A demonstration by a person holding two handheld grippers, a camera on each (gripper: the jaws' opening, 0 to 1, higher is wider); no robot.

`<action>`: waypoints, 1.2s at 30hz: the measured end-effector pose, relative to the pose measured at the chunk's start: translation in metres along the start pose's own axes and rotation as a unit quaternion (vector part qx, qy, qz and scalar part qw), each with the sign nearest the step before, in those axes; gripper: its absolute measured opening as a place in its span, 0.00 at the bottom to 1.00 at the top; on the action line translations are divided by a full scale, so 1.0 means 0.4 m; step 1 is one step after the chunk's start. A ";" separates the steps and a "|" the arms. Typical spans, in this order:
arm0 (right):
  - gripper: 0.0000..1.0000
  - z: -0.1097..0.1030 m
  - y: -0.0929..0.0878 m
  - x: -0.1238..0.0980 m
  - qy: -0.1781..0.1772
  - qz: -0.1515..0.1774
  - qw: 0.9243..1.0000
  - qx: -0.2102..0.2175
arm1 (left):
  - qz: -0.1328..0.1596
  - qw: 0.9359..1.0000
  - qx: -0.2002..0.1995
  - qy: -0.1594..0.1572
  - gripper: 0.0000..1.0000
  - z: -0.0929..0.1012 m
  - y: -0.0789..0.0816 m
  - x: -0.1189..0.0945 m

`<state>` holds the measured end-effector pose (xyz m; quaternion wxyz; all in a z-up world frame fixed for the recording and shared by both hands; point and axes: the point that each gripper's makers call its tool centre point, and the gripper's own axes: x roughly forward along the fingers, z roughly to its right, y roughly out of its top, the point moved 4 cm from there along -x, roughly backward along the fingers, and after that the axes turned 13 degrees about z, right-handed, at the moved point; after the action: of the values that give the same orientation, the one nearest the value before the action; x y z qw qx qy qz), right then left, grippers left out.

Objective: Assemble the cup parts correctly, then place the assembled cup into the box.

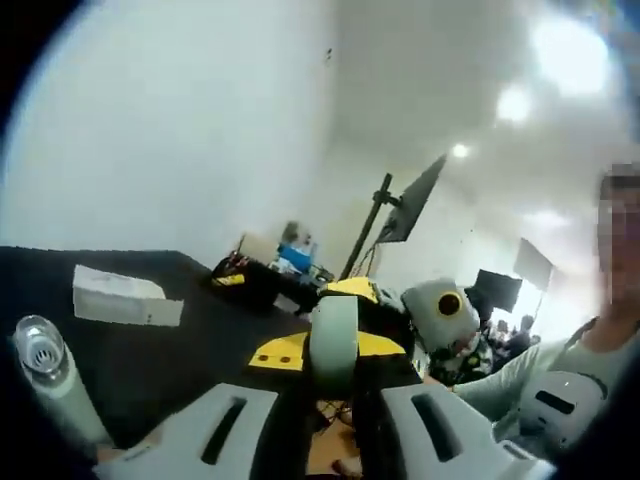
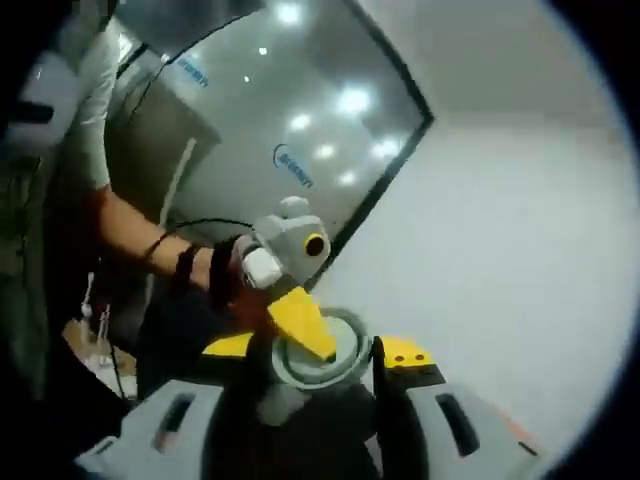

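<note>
Two grippers meet jaw to jaw: left gripper [image 1: 335,420] pinches a pale cup part [image 1: 334,340] edge-on, right gripper [image 2: 320,420] clamps the round cup body [image 2: 318,352], parts facing; box [image 1: 125,297] sits well left on the table [image 1: 190,350].

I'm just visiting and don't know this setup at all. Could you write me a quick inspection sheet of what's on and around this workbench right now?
Surface: black table, mostly bare.
Job's things: pale green cup part held edge-on between both grippers; white box lying on the table; clear-capped pale tube near the left edge of the left gripper view.
Clutter: small items heaped on a far table, too blurred to name.
Grippers: left gripper and right gripper meet at the cup part, yellow-tipped jaws closed on it.
Cables: thin black cable near the person's arm.
Surroundings: monitor on a stand, glass wall, ceiling lights.
</note>
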<state>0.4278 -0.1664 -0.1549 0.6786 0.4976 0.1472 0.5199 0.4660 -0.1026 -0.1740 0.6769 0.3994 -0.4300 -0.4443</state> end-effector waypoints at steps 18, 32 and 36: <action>0.53 0.096 0.008 -0.113 0.035 -0.027 0.948 0.314 | 0.004 0.916 0.400 0.011 0.12 0.035 0.123 -0.048; 0.82 0.137 0.024 -0.103 0.089 -0.002 0.910 0.404 | -0.069 0.779 0.623 0.004 0.12 0.087 0.113 -0.035; 0.83 0.124 0.014 -0.067 0.092 -0.021 0.911 0.402 | -0.081 0.734 0.674 0.007 0.12 0.100 0.101 -0.014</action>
<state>0.4491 -0.2156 -0.1359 0.4153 0.6754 0.4155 0.4458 0.4377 -0.0920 -0.1255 0.1946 0.7877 -0.5779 -0.0877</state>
